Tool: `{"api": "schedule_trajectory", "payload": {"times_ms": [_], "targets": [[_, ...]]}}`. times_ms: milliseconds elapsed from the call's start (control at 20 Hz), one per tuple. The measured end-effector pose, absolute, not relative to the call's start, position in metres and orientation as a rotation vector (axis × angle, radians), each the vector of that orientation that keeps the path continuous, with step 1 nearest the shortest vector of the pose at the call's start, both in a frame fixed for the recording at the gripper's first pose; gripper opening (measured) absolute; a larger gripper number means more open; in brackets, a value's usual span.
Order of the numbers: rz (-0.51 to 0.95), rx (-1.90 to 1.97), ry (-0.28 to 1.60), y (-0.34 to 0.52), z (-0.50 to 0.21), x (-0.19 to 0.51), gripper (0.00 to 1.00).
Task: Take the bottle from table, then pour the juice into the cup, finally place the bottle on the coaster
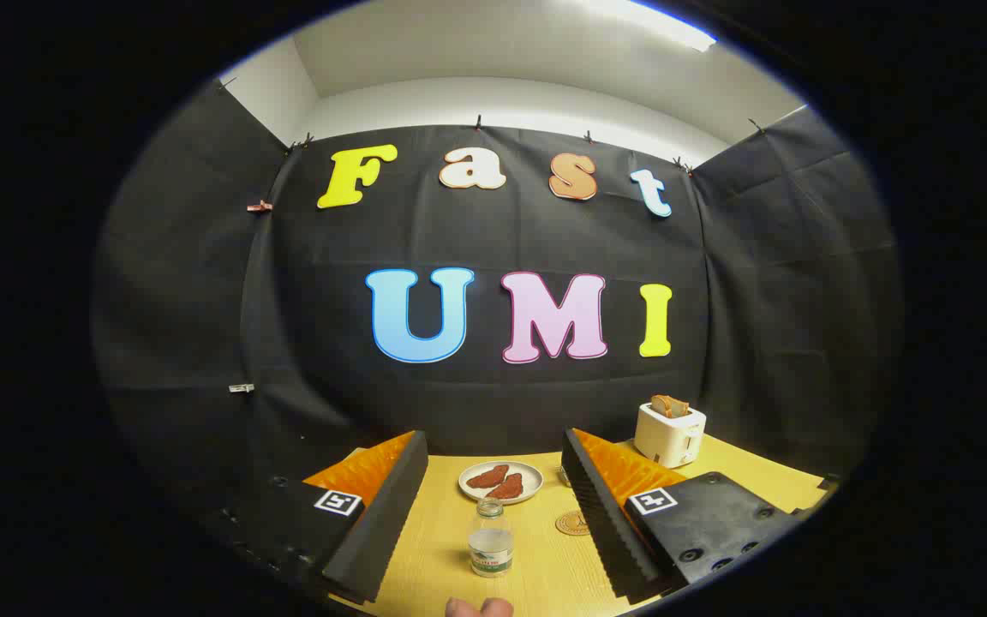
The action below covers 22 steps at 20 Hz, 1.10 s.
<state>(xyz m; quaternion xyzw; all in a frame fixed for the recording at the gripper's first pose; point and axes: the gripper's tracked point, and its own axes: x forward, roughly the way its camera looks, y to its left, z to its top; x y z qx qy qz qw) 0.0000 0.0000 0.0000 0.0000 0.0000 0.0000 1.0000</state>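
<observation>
Bottle (491, 540) stands upright on the wooden table (545, 566) between the wide-open, empty fingers of the gripper (493, 514), with a plate (500, 482) of food at its 12 o'clock, a coaster (573, 523) at 2 o'clock, and a toaster (670, 433) further out at 2 o'clock.

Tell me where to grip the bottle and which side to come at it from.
Grip the bottle around its straight body, below the narrower neck, coming straight in level from the near side. It stands upright on the table, centred between the open gripper fingers, so each would likely meet a side. The plate and coaster lie beyond, apart from it.
</observation>
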Motion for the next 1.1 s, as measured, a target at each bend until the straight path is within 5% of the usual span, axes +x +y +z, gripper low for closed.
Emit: {"api": "schedule_trajectory", "payload": {"times_ms": [1100], "targets": [[-0.012,0.021,0.001,-0.009,-0.009,-0.01,0.97]]}}
